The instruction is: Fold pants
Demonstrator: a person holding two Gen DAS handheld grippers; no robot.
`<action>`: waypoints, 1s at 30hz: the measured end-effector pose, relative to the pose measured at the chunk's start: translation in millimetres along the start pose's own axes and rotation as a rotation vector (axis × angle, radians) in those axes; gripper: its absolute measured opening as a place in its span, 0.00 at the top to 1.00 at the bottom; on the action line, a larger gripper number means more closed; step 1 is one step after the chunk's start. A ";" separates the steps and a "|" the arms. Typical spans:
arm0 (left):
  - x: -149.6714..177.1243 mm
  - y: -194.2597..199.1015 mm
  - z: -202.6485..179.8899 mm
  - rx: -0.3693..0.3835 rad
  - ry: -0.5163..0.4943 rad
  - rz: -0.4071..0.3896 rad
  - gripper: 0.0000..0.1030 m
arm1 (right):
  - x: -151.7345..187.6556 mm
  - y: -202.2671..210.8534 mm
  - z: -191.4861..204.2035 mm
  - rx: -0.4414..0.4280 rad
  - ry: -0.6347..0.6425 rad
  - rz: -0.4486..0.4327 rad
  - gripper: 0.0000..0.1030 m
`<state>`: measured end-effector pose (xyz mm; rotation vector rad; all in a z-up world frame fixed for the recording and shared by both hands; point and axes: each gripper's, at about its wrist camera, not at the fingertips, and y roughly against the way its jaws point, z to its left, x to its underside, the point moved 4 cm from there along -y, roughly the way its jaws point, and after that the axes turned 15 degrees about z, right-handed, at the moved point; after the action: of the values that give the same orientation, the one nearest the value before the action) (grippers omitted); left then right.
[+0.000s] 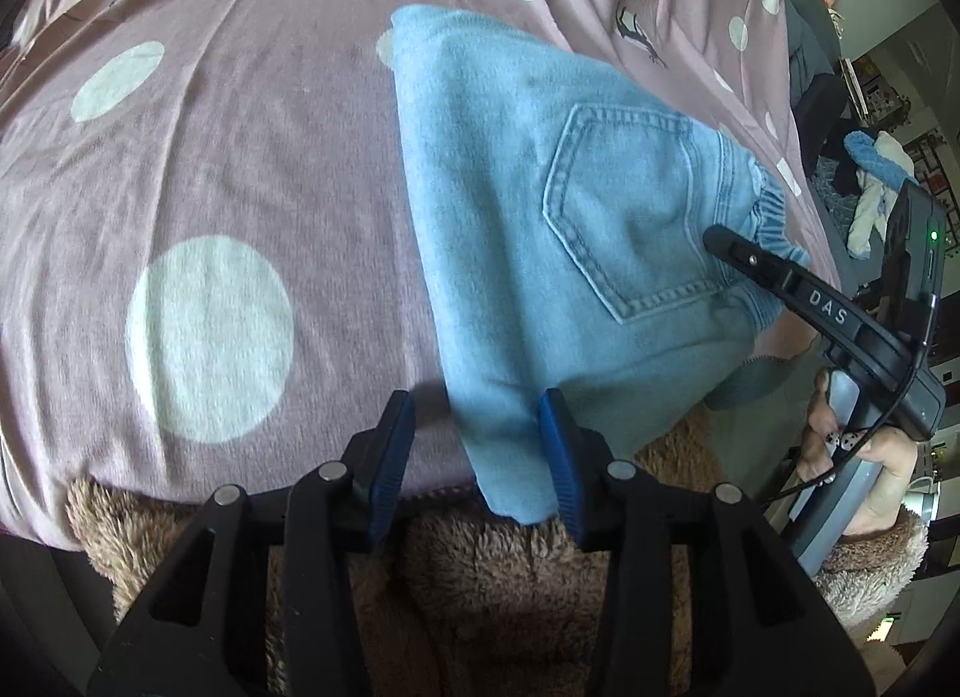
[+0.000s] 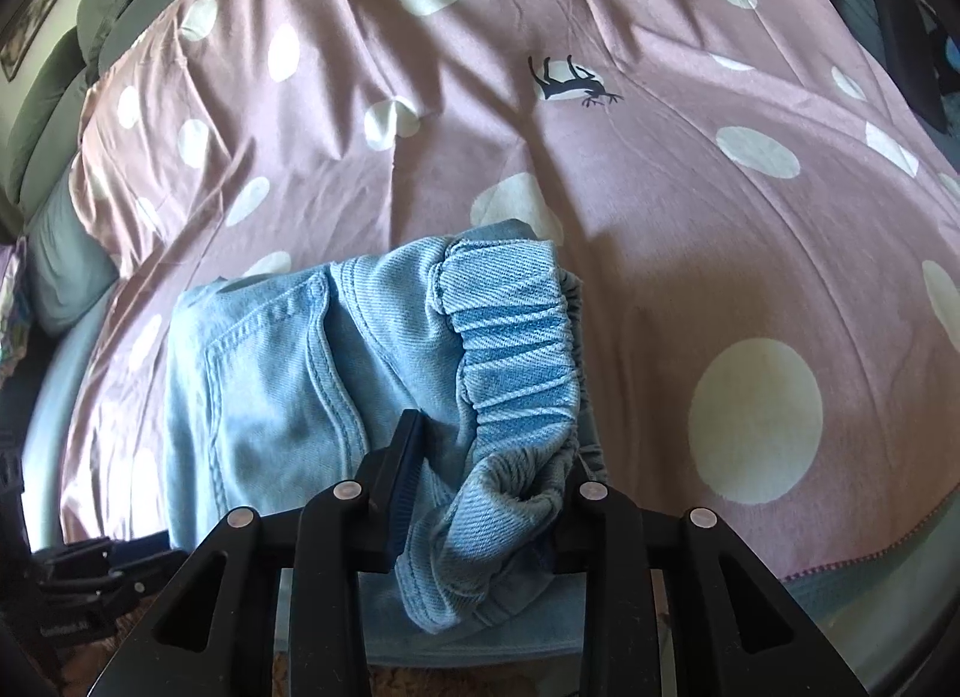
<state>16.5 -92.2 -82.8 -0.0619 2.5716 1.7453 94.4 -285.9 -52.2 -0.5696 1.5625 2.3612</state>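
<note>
Left claw spread at near hem; right claw pinching waistband.

Left gripper (image 1: 477, 445): jaws apart, pants (image 1: 540, 205) corner between them, pads seemingly not pressing. Right gripper (image 2: 486, 487) clamps bunched elastic waistband (image 2: 516, 337). Pants lie folded on dotted bedspread (image 1: 210, 156), long axis running away from the left claw, which is nearer the free hem. "DAS" readable on right finger (image 1: 828, 307).

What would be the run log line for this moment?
pants: folded on bedspread | left gripper: open at pants edge | right gripper: shut on waistband
</note>
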 end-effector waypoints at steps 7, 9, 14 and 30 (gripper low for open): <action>6.2 -2.1 1.8 0.005 0.016 -0.003 0.55 | 8.3 2.3 0.5 0.020 0.007 -0.002 0.71; 5.4 -2.0 2.1 0.007 0.020 -0.001 0.55 | 11.0 3.5 -0.1 0.021 0.005 -0.003 0.71; 6.5 -1.3 2.4 0.006 0.023 0.000 0.53 | 17.2 6.1 -0.7 0.033 0.000 -0.007 0.71; 2.1 -4.1 -0.3 0.002 0.021 0.006 0.52 | 21.6 1.3 -5.4 0.046 -0.014 0.011 0.62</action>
<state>14.6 -94.0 -86.7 -0.0735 2.5904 1.7534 75.6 -291.4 -62.8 -0.5352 1.6133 2.3254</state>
